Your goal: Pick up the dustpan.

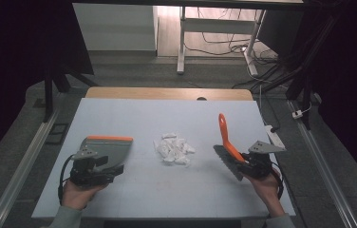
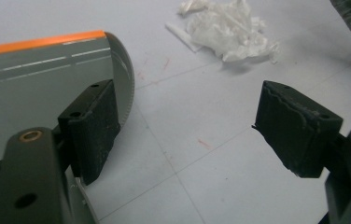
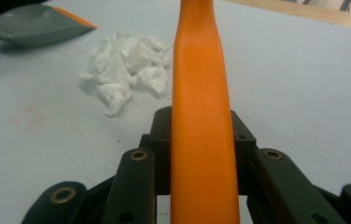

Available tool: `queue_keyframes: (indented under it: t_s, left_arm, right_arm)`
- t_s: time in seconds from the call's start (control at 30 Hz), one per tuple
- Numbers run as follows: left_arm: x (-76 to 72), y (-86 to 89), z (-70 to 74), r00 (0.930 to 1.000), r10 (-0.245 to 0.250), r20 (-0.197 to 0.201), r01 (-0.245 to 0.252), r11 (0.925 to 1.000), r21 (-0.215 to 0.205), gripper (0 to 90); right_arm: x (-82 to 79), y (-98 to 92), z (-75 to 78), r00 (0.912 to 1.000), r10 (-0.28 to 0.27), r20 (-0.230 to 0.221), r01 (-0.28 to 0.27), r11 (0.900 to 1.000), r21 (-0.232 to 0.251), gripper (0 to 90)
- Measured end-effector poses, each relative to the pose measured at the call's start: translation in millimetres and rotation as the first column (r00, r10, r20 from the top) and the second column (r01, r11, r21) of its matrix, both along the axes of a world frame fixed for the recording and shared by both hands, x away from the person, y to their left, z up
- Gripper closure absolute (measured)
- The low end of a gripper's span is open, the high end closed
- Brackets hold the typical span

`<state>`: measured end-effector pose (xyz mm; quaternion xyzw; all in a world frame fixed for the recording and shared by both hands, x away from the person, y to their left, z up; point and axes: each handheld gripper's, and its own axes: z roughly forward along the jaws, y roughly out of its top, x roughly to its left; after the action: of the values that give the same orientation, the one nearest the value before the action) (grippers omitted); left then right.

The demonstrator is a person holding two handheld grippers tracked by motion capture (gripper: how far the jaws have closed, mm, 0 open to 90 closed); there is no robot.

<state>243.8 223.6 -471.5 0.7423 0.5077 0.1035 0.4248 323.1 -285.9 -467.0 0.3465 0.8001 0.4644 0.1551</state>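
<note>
From the high view I see my two grippers low over the white table (image 1: pixel 134 114), one at each side. The left gripper (image 1: pixel 101 167) sits at the near left, and its jaws stand wide apart in the left gripper view. The left jaw is close against the edge of the grey dustpan (image 1: pixel 104 151), but nothing is pressed between the two pads, so I hold nothing there. The dustpan lies flat on the table with its orange lip (image 2: pixel 40 42) toward the far side.

The right gripper (image 1: pixel 247 164) is at the near right, and its jaws are closed tight on the orange handle (image 3: pixel 201 140) of the brush (image 1: pixel 229 149). In the right gripper view the handle runs straight up between the jaws. In the high view the handle points up and away from me, and the dark bristles (image 1: pixel 228 161) slope down toward the table at the left of the gripper.

Between the dustpan and the brush, near the middle of the table, lies a small heap of crumpled white paper scraps (image 1: pixel 173 149). The heap is apart from both tools and touches neither of them.
</note>
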Motion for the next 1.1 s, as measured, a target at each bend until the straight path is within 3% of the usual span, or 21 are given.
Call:
queue_keyframes:
  t_s: [0.23,0.27,0.33,0.4,0.6,0.67,0.7,0.77,1.1]
  left_arm:
    - [3.2,11.1,4.3,0.9982,0.052,-0.031,-0.050,0.9974,0.052,22.4]
    - [5.6,16.5,5.9,0.9939,0.097,-0.052,-0.093,0.9933,0.068,22.4]
    - [8.4,19.2,7.1,0.9872,0.129,-0.094,-0.120,0.9881,0.096,22.3]
    - [7.7,20.3,7.4,0.9840,0.127,-0.125,-0.113,0.9871,0.113,21.9]
    - [7.1,22.9,4.9,0.9782,0.127,-0.164,-0.106,0.9859,0.130,19.9]
    - [7.8,24.0,2.1,0.9736,0.131,-0.187,-0.106,0.9846,0.139,18.9]
    - [8.9,24.9,-1.8,0.9671,0.130,-0.218,-0.099,0.9838,0.150,17.9]
    - [9.6,25.8,-5.6,0.9604,0.135,-0.244,-0.096,0.9818,0.164,16.5]
    - [11.7,32.2,-19.5,0.9433,0.157,-0.293,-0.103,0.9765,0.189,14.5]
  right_arm:
    - [0.5,0.5,0.7,1.0000,-0.005,0.004,0.005,1.000,-0.011,70.0]
    - [0.6,0.3,0.3,1.0000,-0.007,0.001,0.007,1.000,-0.010,70.0]
    - [1.1,0.2,-1.2,1.0000,-0.005,-0.005,0.005,1.000,-0.002,70.0]
    - [1.2,1.0,-2.6,0.9999,0.000,-0.012,0.000,1.000,-0.002,70.0]
    - [0.5,3.7,-3.2,0.9998,0.012,-0.012,-0.013,1.000,-0.014,70.0]
    - [0.1,3.7,-2.8,0.9999,0.016,-0.007,-0.016,1.000,-0.015,69.9]
    - [0.2,3.5,-2.8,0.9998,0.016,-0.007,-0.016,1.000,-0.016,70.0]
    - [0.5,2.6,-3.1,0.9999,0.015,-0.009,-0.015,1.000,-0.015,70.0]
    - [0.6,3.5,-4.0,0.9999,0.009,-0.010,-0.009,1.000,-0.027,70.0]
